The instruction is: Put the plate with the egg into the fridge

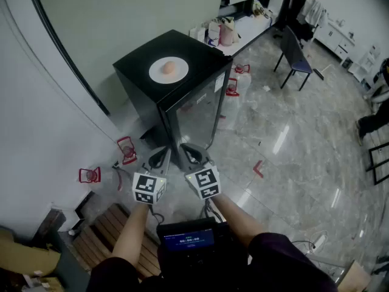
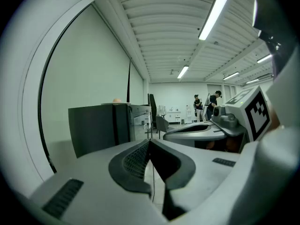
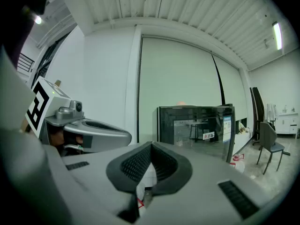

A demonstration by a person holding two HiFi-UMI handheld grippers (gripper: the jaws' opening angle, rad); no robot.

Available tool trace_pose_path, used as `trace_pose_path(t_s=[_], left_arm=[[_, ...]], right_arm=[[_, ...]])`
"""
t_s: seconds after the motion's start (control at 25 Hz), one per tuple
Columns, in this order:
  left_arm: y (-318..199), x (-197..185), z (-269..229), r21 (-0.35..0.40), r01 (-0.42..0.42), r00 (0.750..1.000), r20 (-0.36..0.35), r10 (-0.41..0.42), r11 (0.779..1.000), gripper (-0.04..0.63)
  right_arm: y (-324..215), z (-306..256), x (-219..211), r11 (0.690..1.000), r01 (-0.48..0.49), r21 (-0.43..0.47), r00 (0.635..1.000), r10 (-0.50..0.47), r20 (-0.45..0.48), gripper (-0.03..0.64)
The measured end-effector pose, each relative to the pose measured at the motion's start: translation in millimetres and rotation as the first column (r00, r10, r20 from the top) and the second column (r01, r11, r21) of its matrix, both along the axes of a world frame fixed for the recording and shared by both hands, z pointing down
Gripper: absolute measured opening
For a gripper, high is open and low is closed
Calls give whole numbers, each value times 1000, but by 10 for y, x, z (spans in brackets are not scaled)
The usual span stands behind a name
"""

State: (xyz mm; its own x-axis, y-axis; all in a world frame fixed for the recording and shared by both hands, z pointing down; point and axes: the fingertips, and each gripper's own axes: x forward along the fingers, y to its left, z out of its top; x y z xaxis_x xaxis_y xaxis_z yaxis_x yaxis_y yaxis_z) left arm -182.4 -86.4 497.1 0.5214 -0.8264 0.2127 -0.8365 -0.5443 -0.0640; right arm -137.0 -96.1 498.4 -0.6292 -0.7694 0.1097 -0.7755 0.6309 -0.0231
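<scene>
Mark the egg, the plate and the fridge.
egg (image 1: 169,68), head view, its middle.
plate (image 1: 156,72), head view, bare left rim.
fridge (image 1: 135,72), head view, black top, left of the plate.

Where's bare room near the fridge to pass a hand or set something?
Open floor in front of the fridge door; a bare black margin rings the plate on top. Crowded: red items by the left wall.

Legible text: none. Fridge (image 1: 140,66) door: one white-and-blue label (image 3: 227,124) and one small white sticker (image 3: 208,135) with red print, both too small to read; chest-mounted screen (image 1: 188,241): blue lines of characters, blurred. Cubes (image 1: 148,188) on left gripper (image 1: 164,152) and right gripper (image 1: 185,147): black-and-white square code markers, no letters or numbers.
</scene>
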Motion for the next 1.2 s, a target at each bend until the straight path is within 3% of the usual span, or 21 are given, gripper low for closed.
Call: trace_pose_path(t_s=[0.64, 1.0, 1.2], left_arm=[[-128, 22, 97, 21, 15, 1000, 2, -15, 1000, 11], [-371, -180, 390, 16, -91, 996, 0, 91, 996, 11], [-575, -413, 522, -4, -201, 979, -30, 201, 979, 11]], right_arm=[[-89, 27, 40, 999, -49, 21, 999, 48, 16, 8], [-255, 420, -184, 983, -180, -21, 984, 180, 4, 8], [-435, 552, -380, 942, -334, -37, 943, 333, -25, 8]])
